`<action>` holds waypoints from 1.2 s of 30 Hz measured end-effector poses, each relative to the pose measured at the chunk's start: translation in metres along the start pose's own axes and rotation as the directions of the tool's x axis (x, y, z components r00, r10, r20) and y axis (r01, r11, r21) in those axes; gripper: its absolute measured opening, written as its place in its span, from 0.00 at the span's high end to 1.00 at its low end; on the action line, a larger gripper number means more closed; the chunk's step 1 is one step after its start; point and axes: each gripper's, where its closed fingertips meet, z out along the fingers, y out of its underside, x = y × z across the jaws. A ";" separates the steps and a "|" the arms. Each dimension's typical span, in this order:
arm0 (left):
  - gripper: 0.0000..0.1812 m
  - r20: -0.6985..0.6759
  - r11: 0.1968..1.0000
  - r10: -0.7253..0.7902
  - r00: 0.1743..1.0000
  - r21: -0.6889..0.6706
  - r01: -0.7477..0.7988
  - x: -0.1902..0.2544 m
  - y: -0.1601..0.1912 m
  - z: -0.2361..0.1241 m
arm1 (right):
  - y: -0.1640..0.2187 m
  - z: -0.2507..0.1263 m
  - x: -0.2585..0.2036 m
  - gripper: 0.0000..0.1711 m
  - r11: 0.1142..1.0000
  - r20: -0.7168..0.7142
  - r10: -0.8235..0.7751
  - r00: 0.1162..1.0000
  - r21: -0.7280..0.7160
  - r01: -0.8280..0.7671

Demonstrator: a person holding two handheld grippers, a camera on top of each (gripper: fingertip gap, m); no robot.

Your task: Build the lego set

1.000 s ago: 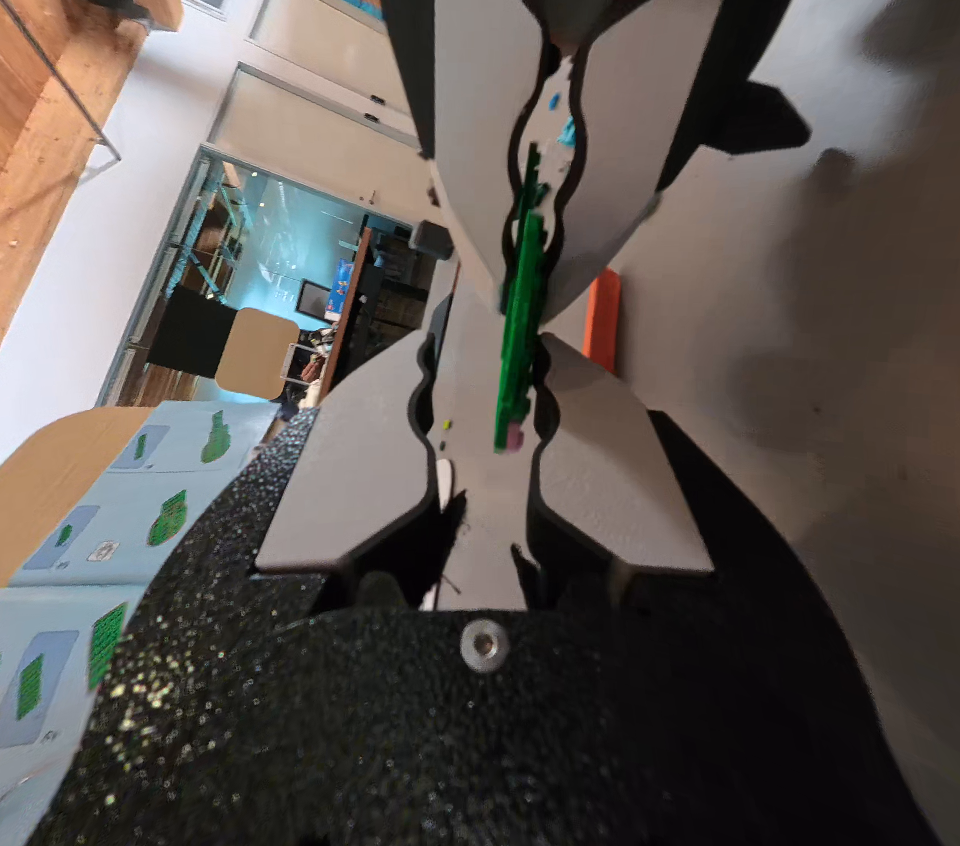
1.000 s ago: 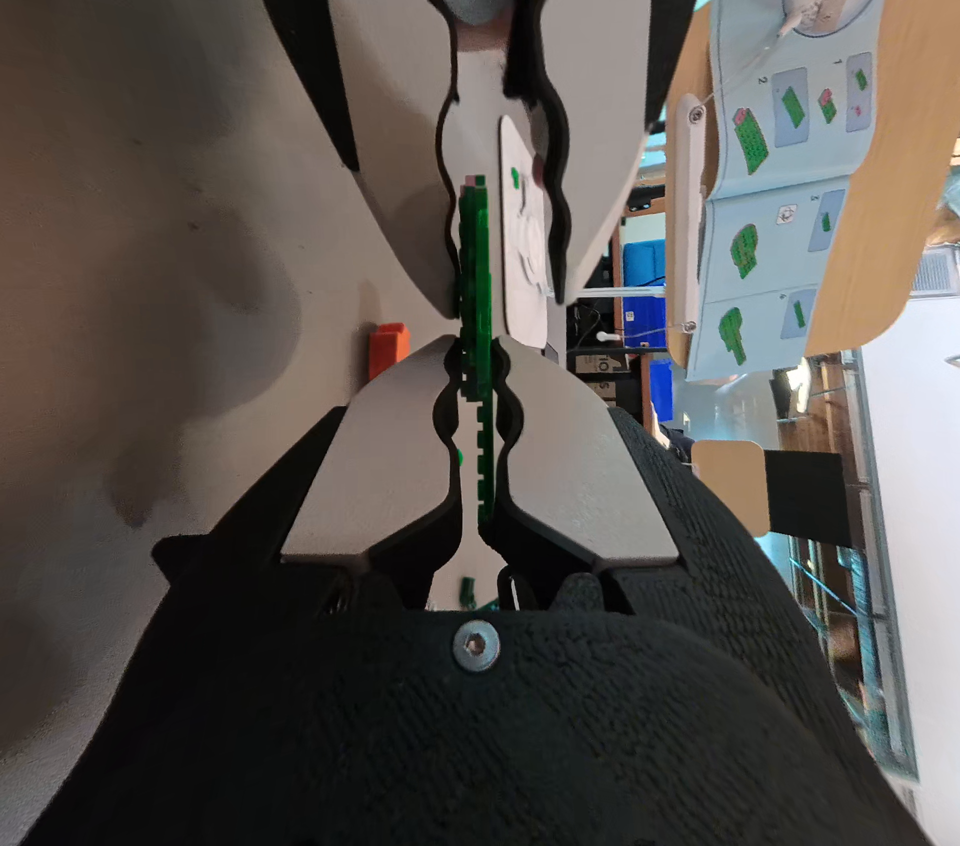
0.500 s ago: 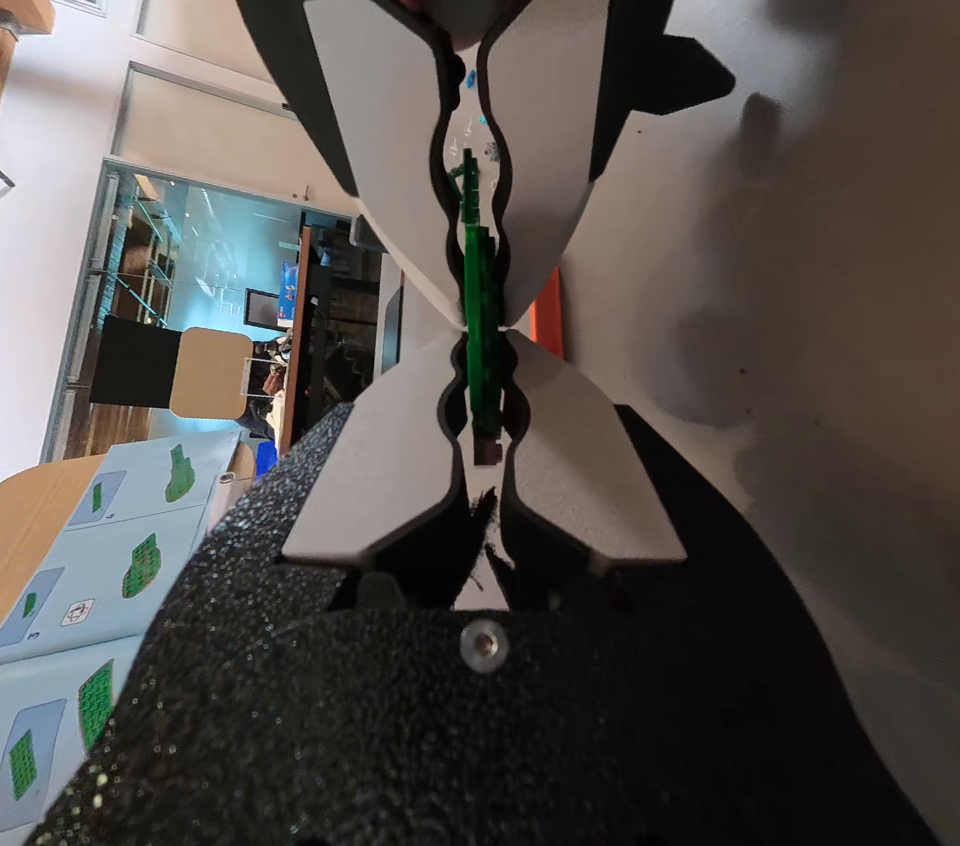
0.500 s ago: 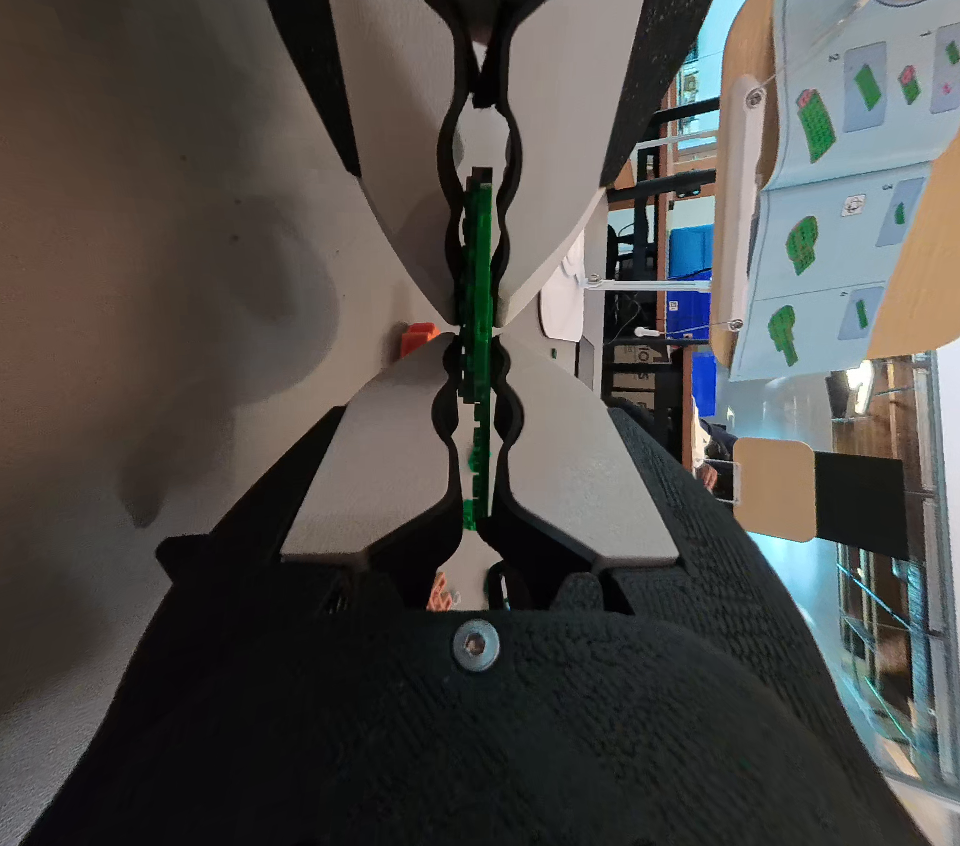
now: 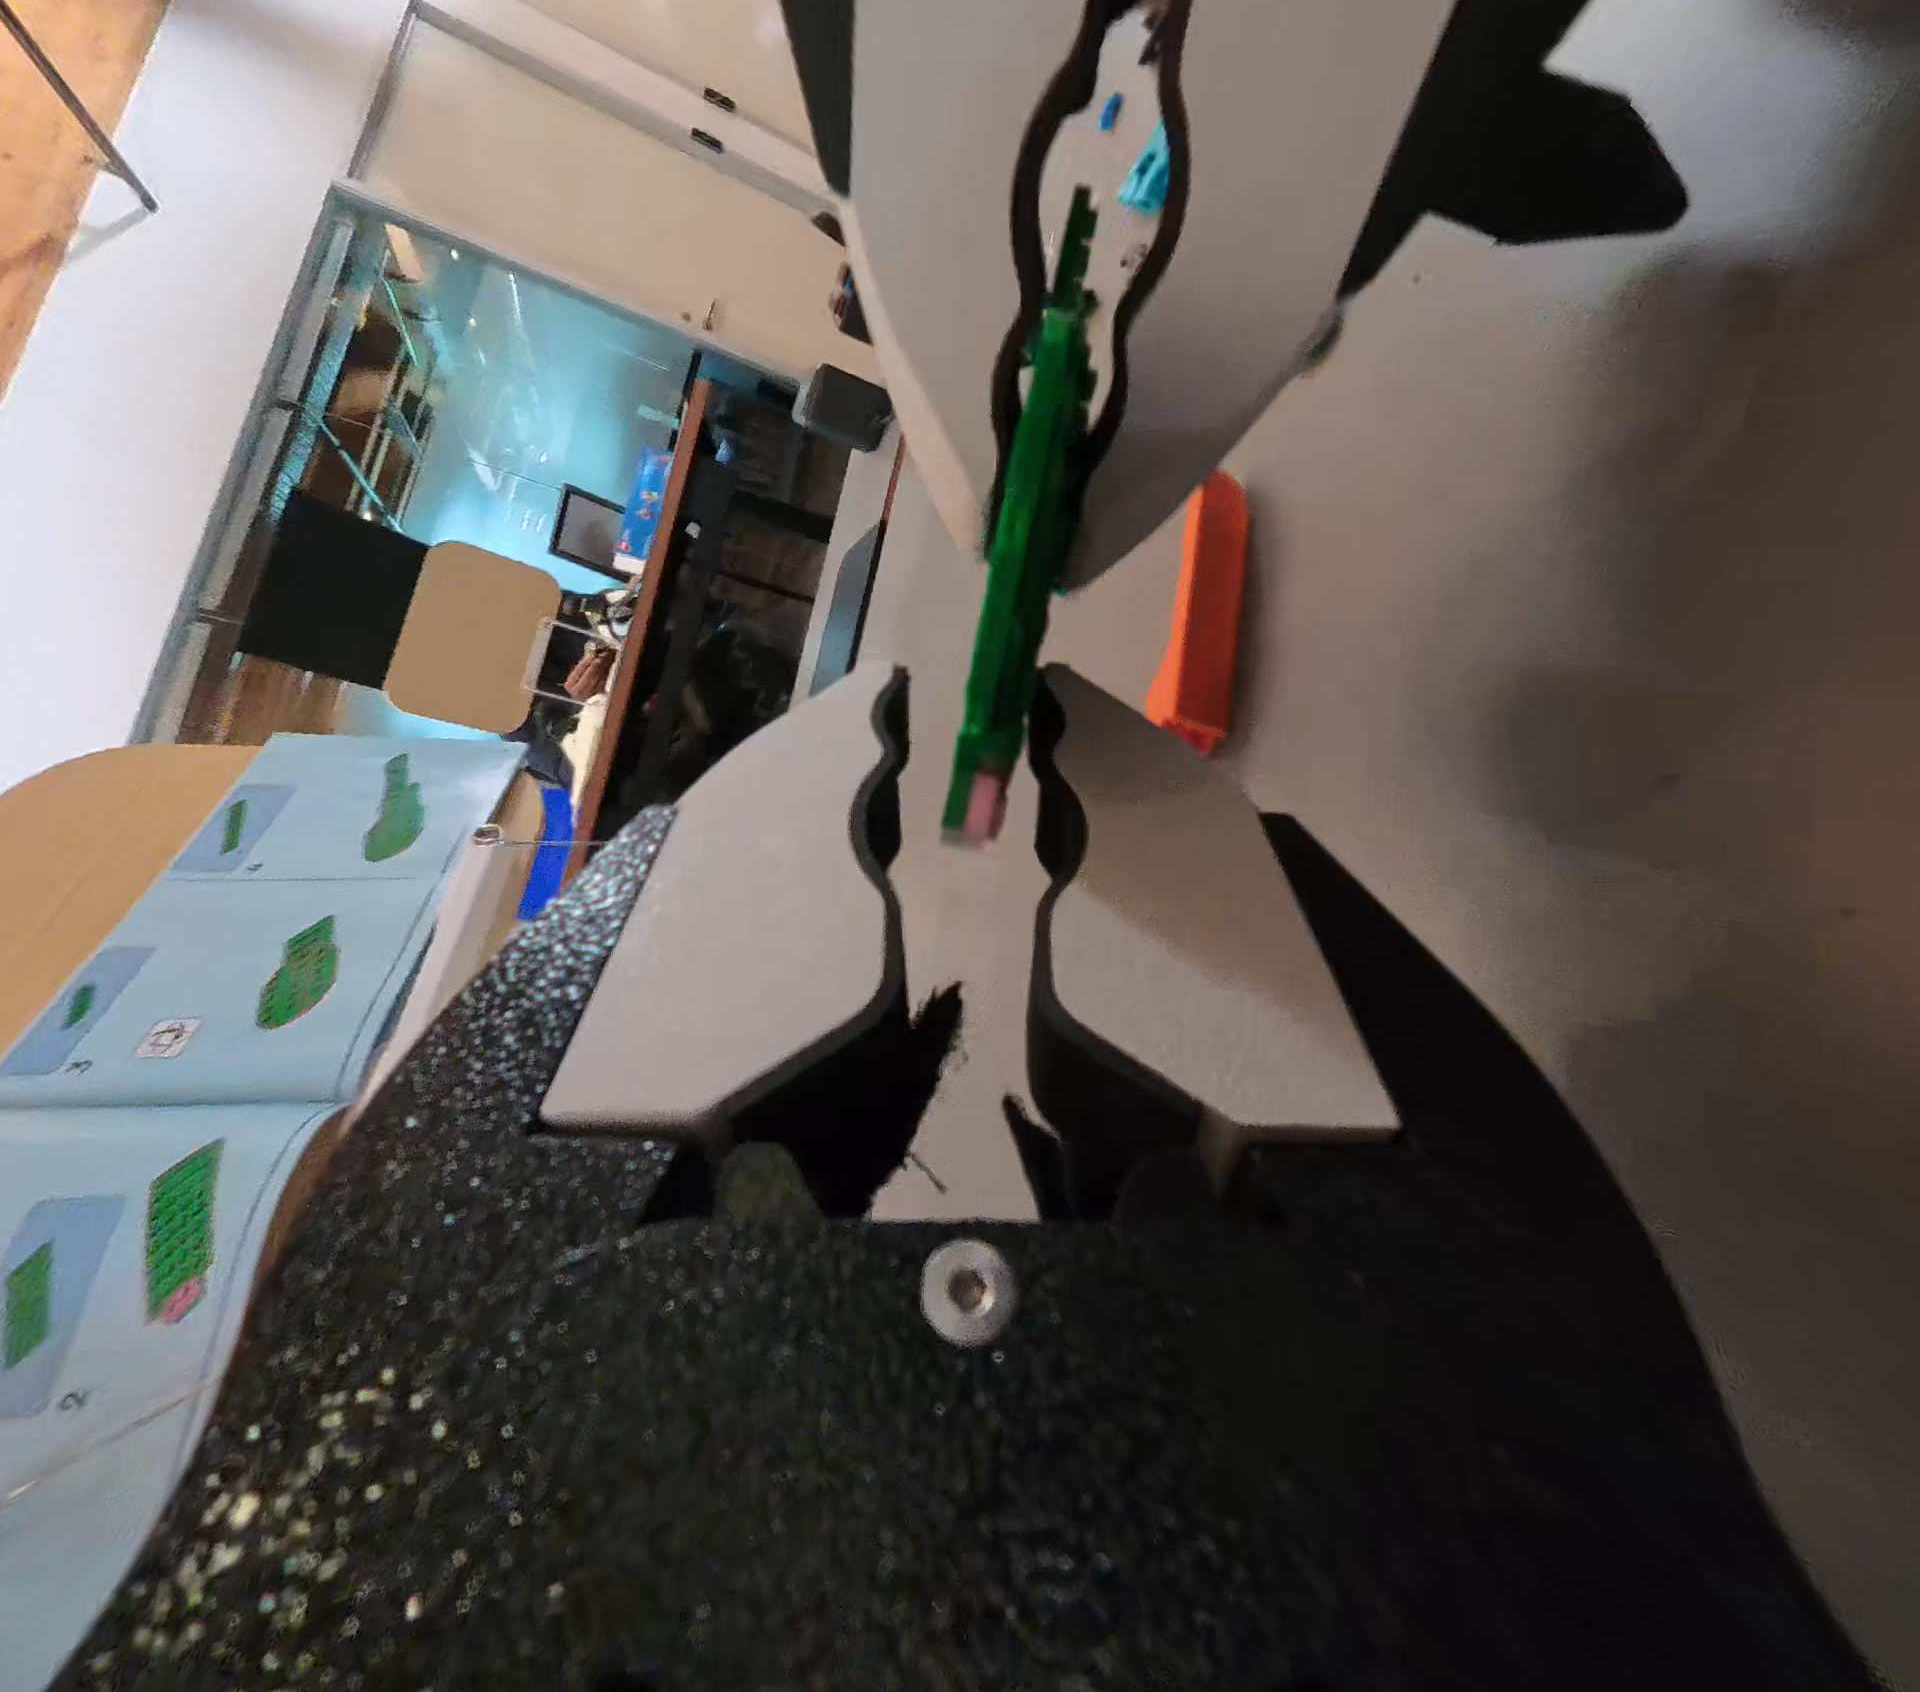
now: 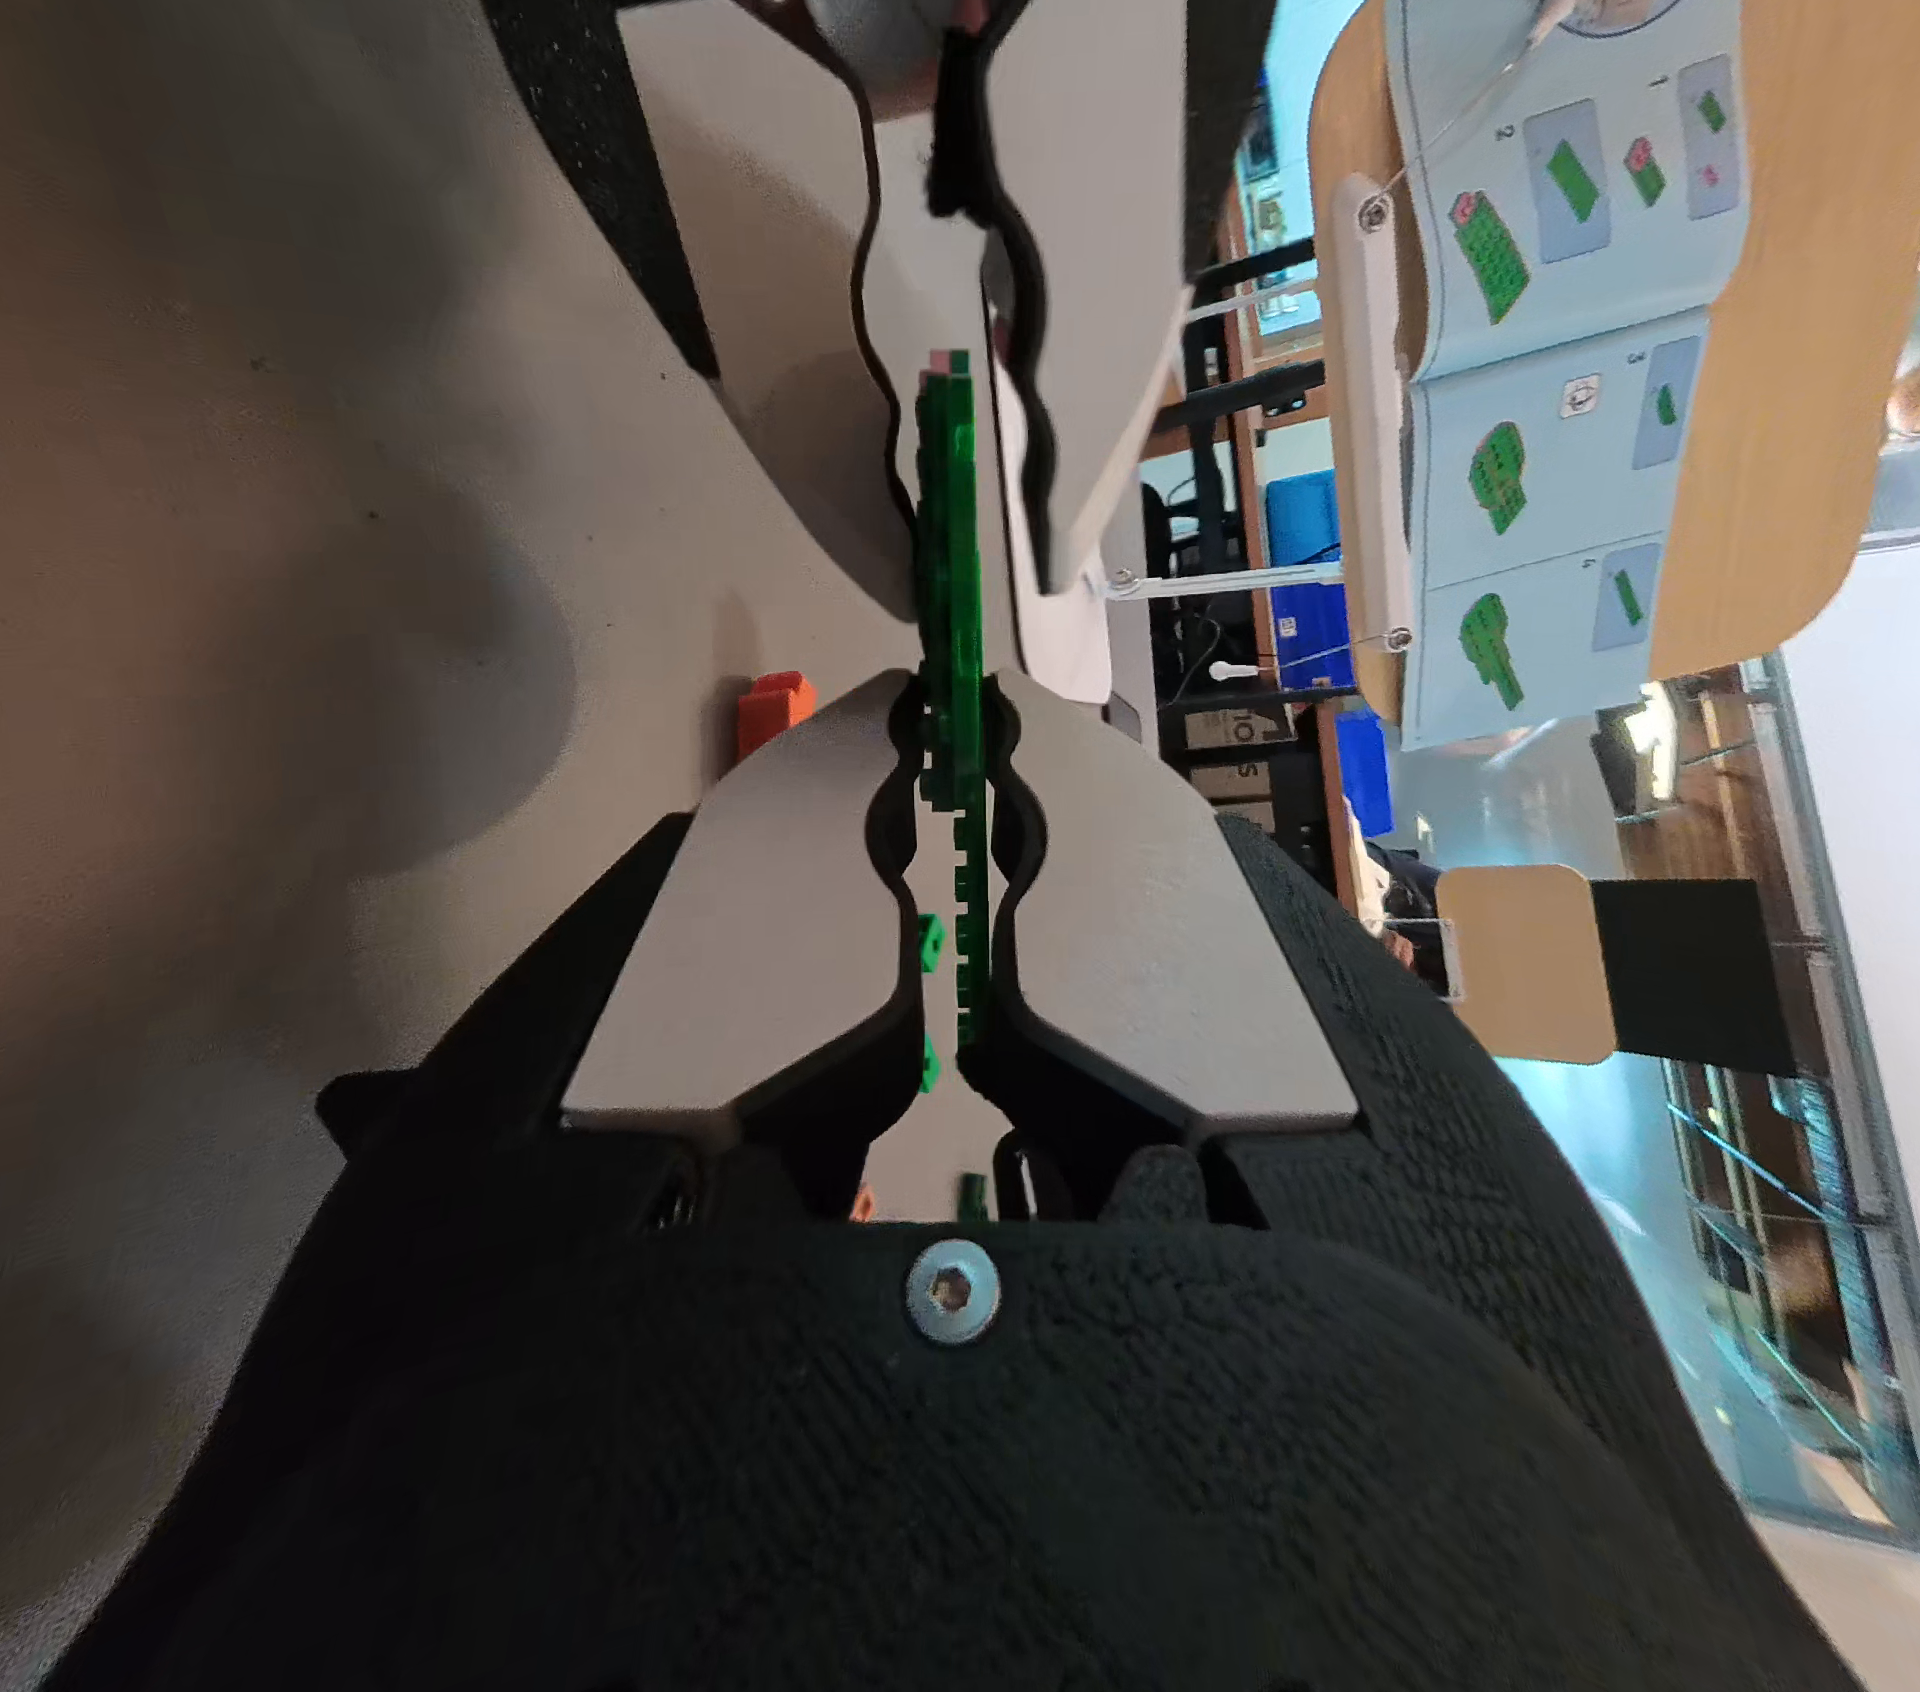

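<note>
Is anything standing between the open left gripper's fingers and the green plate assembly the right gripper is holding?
Nothing visible does. The green plate assembly, held edge-on by the right gripper, already sits in the gap of the open left gripper. The orange brick lies on the table off to the side.

Green lego plate assembly (image 5: 1023, 541) (image 6: 951, 593) edge-on, pink brick (image 5: 980, 803) at end.

We see bright daylight from the glazed wall (image 5: 499, 437) behind, which glares pale blue. Soft, broad shadows lie across the table (image 5: 1558, 759) in both views. The left wrist view is smeared with motion blur, most on the green plates (image 5: 1023, 562); the right wrist view is sharper. Wide-angle distortion bends the instruction booklet (image 6: 1558, 354) and room lines toward the edges.
</note>
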 end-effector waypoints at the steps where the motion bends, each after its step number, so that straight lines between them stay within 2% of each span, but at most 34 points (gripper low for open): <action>1: 0.92 0.002 1.000 0.019 1.000 0.016 -0.019 0.001 -0.001 -0.001 | -0.001 -0.001 0.002 0.95 1.000 -0.008 -0.001 1.000 0.007 0.001; 7: 0.95 0.002 0.989 0.149 0.989 -0.001 -0.149 0.004 -0.002 -0.002 | -0.002 -0.002 0.001 0.95 0.998 -0.033 -0.068 0.997 0.006 0.068; 12: 0.95 -0.003 0.992 0.128 0.992 0.014 -0.128 0.004 -0.007 -0.002 | -0.012 -0.005 0.000 0.92 0.994 -0.043 -0.082 0.996 0.067 0.084; 17: 0.95 -0.029 0.991 0.130 0.991 0.018 -0.130 0.009 -0.008 -0.002 | -0.018 -0.005 -0.003 0.94 0.989 -0.050 -0.114 0.992 0.088 0.118; 25: 0.95 -0.061 0.991 0.136 0.989 0.020 -0.135 0.017 -0.007 -0.002 | -0.018 -0.004 -0.009 0.95 0.989 0.028 -0.141 0.990 0.051 0.140; 29: 0.95 -0.112 0.995 0.085 0.990 0.056 -0.079 0.021 -0.008 -0.004 | -0.021 -0.006 -0.013 0.95 0.986 0.051 -0.165 0.985 0.042 0.163; 33: 0.95 -0.125 0.997 0.071 0.990 0.042 -0.066 0.025 -0.008 -0.001 | -0.017 -0.006 -0.014 0.95 0.991 0.068 -0.132 0.989 0.029 0.130; 36: 0.92 -0.069 0.998 0.026 0.997 0.066 -0.021 0.016 -0.012 0.000 | -0.017 -0.008 -0.009 0.95 0.996 0.063 -0.076 0.995 0.042 0.074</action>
